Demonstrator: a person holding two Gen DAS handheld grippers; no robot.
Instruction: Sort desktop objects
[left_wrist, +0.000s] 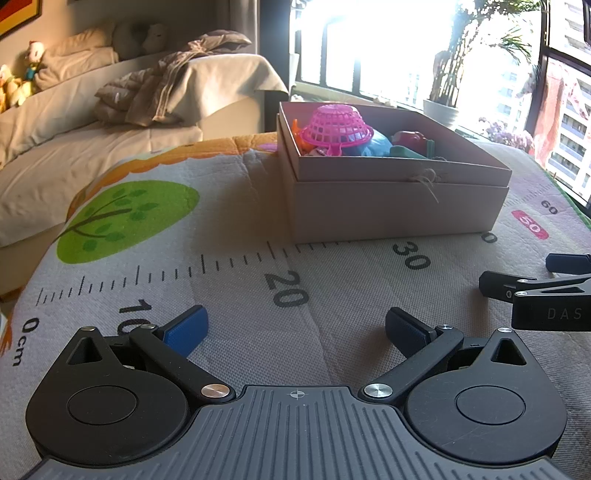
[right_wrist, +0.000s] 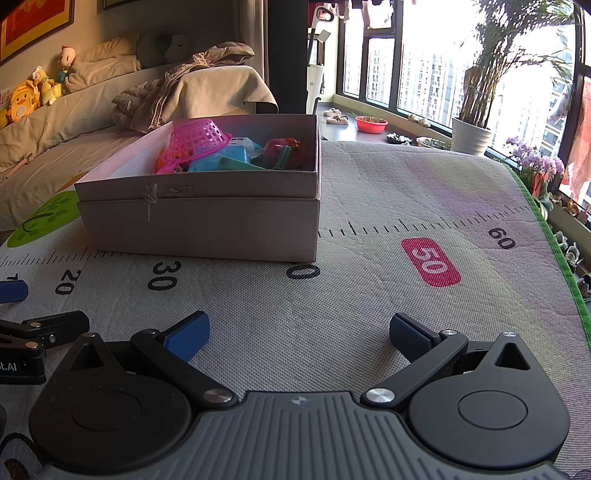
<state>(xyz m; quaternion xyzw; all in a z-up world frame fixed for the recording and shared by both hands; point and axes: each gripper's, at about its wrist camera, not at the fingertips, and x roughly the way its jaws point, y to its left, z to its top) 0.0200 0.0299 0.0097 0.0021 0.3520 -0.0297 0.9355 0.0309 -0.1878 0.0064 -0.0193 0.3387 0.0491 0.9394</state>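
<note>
A pale cardboard box stands on the printed ruler mat. It holds a pink plastic basket, upside down, on blue, teal, orange and red toys. My left gripper is open and empty, low over the mat in front of the box near the 20 mark. My right gripper is open and empty, low over the mat near the box's right front corner. Each gripper's tip shows at the edge of the other's view.
A sofa with cushions, a crumpled coat and plush toys lies behind the mat on the left. Windows, potted plants and a red bowl line the right side. The mat's green edge runs along the right.
</note>
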